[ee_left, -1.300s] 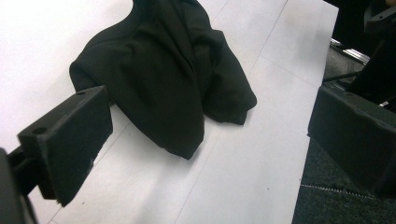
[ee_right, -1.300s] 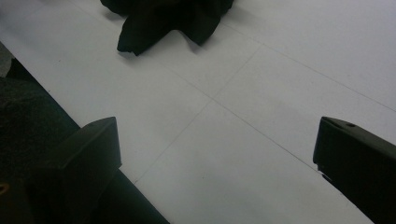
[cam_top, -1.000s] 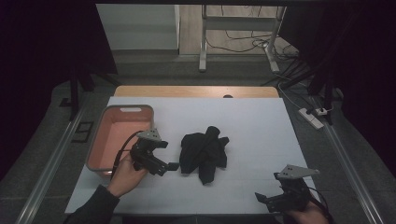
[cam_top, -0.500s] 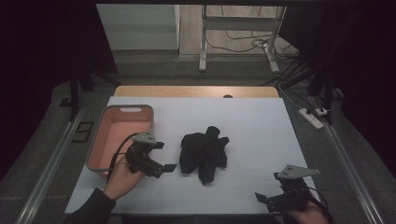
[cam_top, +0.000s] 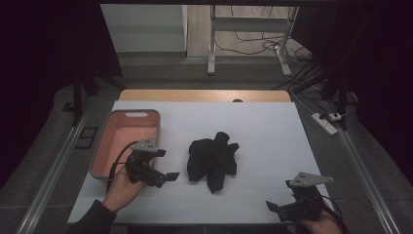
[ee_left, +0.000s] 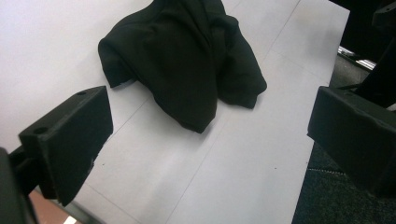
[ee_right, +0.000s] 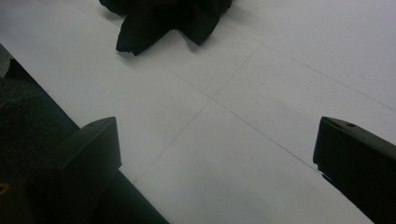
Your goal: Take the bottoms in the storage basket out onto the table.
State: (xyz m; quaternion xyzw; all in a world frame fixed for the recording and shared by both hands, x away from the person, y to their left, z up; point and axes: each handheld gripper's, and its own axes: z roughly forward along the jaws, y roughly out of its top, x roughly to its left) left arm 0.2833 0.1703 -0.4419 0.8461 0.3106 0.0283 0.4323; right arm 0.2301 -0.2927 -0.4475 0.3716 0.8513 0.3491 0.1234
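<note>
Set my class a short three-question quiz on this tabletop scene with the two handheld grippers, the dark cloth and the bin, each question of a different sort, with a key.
1. True or false: the black cloth lies crumpled on the white table, apart from both grippers.
2. Multiple choice: the pink bin stands (A) at the table's left edge, (B) at its far right corner, (C) on top of the cloth.
3. Fill in: the jaws of the left gripper and the right gripper are both ____.

Key
1. True: bare table shows between the cloth and each gripper.
2. A: it sits beside the left gripper.
3. Open: in each gripper view the jaws stand wide apart with nothing between them.
</note>
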